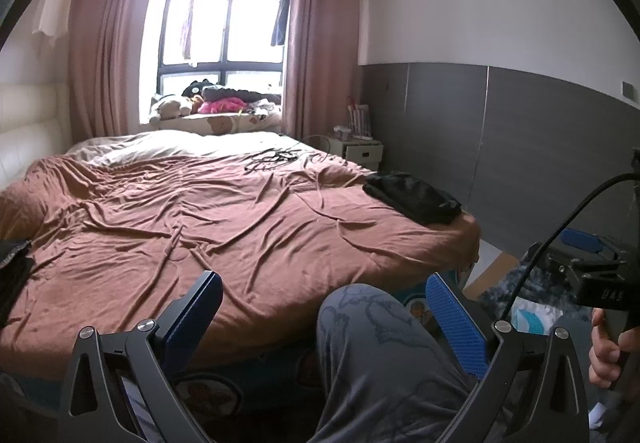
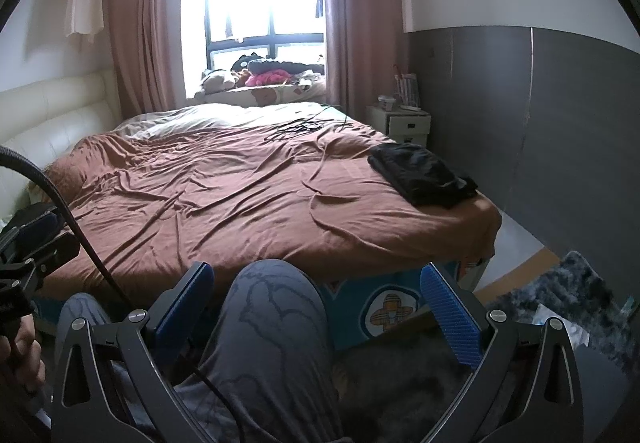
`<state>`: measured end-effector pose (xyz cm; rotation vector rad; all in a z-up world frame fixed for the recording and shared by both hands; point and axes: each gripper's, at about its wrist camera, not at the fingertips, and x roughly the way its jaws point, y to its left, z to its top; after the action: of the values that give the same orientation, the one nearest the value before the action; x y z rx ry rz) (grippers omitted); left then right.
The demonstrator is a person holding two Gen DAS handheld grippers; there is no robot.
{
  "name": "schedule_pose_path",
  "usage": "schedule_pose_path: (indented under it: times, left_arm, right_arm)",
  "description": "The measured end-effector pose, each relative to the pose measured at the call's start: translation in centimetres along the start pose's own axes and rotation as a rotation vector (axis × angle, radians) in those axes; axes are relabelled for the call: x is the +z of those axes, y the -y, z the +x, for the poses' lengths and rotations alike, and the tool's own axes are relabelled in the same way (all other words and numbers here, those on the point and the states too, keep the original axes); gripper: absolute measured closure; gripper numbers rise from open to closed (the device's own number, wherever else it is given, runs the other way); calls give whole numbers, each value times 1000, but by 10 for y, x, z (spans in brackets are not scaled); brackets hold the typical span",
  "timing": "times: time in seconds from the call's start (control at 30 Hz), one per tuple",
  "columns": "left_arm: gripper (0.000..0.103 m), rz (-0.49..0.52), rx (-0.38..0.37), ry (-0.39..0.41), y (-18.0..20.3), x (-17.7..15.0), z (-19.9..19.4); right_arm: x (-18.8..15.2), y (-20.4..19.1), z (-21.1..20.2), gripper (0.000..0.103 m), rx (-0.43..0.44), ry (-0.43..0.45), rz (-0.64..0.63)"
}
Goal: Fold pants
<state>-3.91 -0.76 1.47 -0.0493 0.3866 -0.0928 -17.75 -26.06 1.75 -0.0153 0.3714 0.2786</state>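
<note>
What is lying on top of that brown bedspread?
On the brown bedspread lie folded black pants near its right corner and a tangle of black cables farther back. A white quilt shows beyond. Whatever lies beneath the spread is covered.

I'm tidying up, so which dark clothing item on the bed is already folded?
The black garment near the bed's right corner, by the grey wall, is a flat folded stack. The other dark clothing at the left edge is a loose, partly cropped heap.

Pants (image 2: 423, 175) on bed (image 2: 224, 195) (right corner); nightstand (image 2: 404, 125) behind.
</note>
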Motion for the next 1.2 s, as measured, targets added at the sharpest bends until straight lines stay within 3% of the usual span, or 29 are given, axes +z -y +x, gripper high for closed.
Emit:
schedule_pose_path:
  times: [1.2]
  left_arm:
    - [0, 2, -5, 8, 0, 0, -2]
  right_arm:
    - [2, 5, 2, 0, -13, -1, -21]
